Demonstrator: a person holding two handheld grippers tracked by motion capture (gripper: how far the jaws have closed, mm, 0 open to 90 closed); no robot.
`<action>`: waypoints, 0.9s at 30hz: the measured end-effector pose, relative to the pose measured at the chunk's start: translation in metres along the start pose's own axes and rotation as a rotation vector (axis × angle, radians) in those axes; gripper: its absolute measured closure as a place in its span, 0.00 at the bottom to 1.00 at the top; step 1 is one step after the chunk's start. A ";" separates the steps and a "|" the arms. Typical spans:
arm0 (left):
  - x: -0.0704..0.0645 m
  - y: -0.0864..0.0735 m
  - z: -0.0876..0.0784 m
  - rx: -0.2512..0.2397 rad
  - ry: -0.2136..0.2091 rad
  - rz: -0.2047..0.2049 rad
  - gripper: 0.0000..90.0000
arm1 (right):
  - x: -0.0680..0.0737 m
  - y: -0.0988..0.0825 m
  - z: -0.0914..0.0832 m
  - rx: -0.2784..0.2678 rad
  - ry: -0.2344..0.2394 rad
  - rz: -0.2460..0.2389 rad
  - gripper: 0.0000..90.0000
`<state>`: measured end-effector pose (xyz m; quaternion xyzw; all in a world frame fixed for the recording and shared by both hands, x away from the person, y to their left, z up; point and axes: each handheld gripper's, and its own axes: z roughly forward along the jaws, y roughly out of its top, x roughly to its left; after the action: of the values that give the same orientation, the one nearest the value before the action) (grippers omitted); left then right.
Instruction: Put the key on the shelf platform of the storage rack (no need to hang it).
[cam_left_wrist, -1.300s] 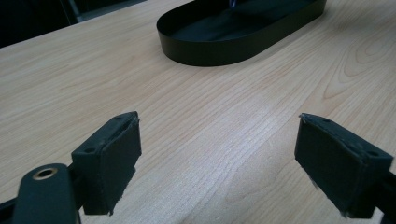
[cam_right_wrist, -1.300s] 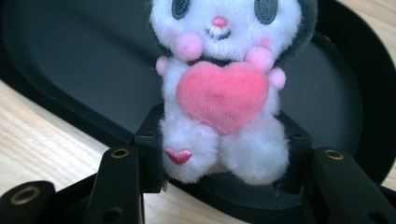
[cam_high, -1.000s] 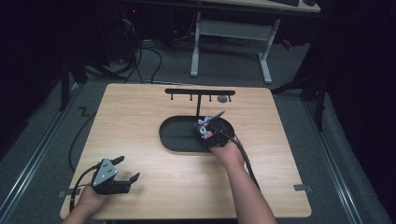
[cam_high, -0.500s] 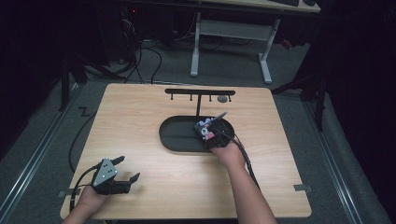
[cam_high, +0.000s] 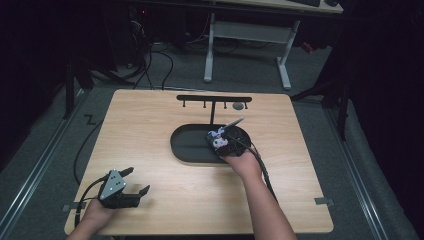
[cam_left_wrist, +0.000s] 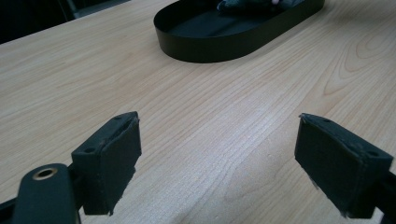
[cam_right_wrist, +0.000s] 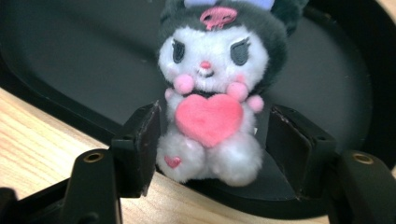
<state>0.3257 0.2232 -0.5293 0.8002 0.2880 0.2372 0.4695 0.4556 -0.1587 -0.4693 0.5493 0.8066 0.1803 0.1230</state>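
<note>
A small plush toy (cam_right_wrist: 210, 93), white with a dark hood and a pink heart on its chest, sits upright on the near rim of a black oval tray (cam_right_wrist: 70, 70). My right gripper (cam_right_wrist: 215, 123) has it between the jaws. The jaws have just been opening, and a gap shows between the right pad (cam_right_wrist: 285, 140) and the toy. From above, the plush toy (cam_high: 216, 136) and right gripper (cam_high: 222, 142) are at the tray's (cam_high: 187, 145) right end. My left gripper (cam_high: 139, 180) rests near the table's front left corner, open and with nothing in it (cam_left_wrist: 219, 135).
A black rack with several hooks (cam_high: 214, 99) stands behind the tray, with a small round piece (cam_high: 238, 106) beside it. A thin silvery rod (cam_high: 234, 121) sticks out past the plush. The wooden table (cam_high: 150, 125) has bare room left of the tray.
</note>
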 end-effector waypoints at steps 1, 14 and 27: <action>0.000 0.000 0.000 -0.001 0.000 -0.001 0.17 | 0.000 0.000 -0.002 -0.008 -0.004 -0.003 0.39; 0.000 0.001 0.002 0.012 -0.003 -0.001 0.17 | 0.005 -0.026 -0.023 -0.098 0.003 -0.031 0.35; 0.002 0.001 0.003 0.017 -0.001 -0.017 0.17 | -0.002 -0.078 -0.034 -0.227 0.021 -0.020 0.33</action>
<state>0.3293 0.2224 -0.5292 0.8020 0.2964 0.2302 0.4647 0.3773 -0.1920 -0.4714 0.5217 0.7877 0.2752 0.1778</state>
